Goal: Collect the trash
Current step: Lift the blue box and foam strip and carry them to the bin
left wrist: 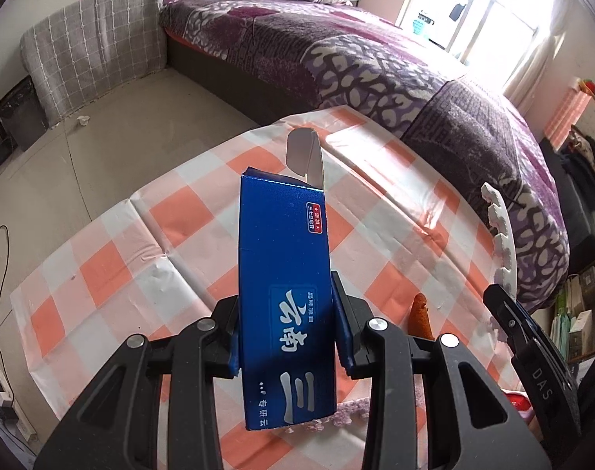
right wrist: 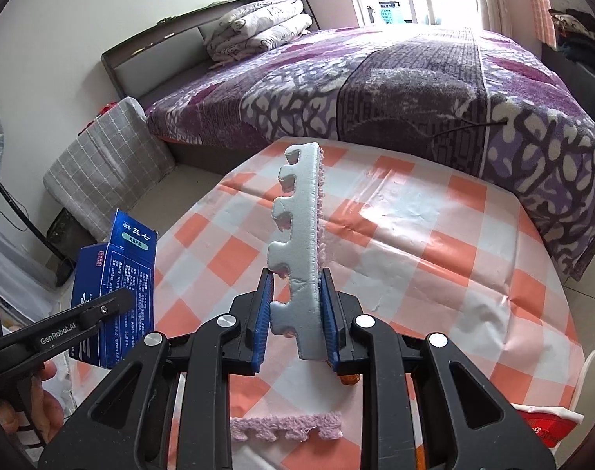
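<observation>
While the left gripper (left wrist: 285, 337) clamps the blue carton (left wrist: 285, 274), the right gripper (right wrist: 297, 321) grips the foam mat piece (right wrist: 297, 243) above the worktop (right wrist: 434, 254).

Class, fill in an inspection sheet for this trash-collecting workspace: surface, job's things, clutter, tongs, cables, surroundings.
Surface: table under an orange-and-white checked cloth, creased.
Job's things: blue carton, top flap open, held upright; pale blue foam strip with pink fuzzy backing, held on edge; pink fuzzy strip lying on the cloth.
Clutter: small orange piece by the right tongs; red item at the table edge.
Tongs: left tongs shut on the carton; right tongs shut on the foam strip.
Cables: wires and a power strip on the floor.
Surroundings: bed with purple blanket, folded quilts, bright window.
</observation>
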Demonstrator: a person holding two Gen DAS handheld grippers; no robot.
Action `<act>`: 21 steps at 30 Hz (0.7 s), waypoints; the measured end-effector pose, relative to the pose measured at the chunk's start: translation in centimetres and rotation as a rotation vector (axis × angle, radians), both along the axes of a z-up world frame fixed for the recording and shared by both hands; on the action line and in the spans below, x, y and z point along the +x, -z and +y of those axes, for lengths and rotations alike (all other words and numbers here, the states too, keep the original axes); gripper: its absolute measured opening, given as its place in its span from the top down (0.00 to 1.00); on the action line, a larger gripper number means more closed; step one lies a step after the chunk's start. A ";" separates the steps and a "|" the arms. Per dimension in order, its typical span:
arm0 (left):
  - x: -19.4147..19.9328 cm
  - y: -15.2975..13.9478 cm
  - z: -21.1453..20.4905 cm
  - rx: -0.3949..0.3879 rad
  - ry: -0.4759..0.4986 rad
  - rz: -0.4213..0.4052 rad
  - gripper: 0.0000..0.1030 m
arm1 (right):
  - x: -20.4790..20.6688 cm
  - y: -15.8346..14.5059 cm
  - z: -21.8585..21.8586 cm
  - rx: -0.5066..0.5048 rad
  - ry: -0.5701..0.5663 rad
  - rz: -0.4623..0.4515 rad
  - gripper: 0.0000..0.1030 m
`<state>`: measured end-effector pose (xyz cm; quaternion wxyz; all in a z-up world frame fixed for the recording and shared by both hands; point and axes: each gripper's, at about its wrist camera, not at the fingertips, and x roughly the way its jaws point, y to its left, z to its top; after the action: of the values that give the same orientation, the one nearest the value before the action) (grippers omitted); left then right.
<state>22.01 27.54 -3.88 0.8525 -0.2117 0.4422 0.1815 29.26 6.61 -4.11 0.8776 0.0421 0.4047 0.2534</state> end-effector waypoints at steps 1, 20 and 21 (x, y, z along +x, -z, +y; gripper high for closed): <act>-0.1 -0.1 0.0 0.002 -0.006 -0.006 0.65 | -0.2 -0.2 -0.2 0.000 0.006 -0.006 0.78; 0.0 -1.8 -4.7 0.070 0.053 -0.050 0.65 | -2.5 -2.3 -4.0 -0.052 0.083 -0.057 0.78; 0.0 -1.9 -5.1 0.067 0.060 -0.051 0.65 | -2.6 -2.4 -4.5 -0.053 0.091 -0.057 0.78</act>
<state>22.05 22.46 -1.97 0.8751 -0.1745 0.4200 0.1652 26.66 2.11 -1.74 0.9002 0.0299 0.3837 0.2038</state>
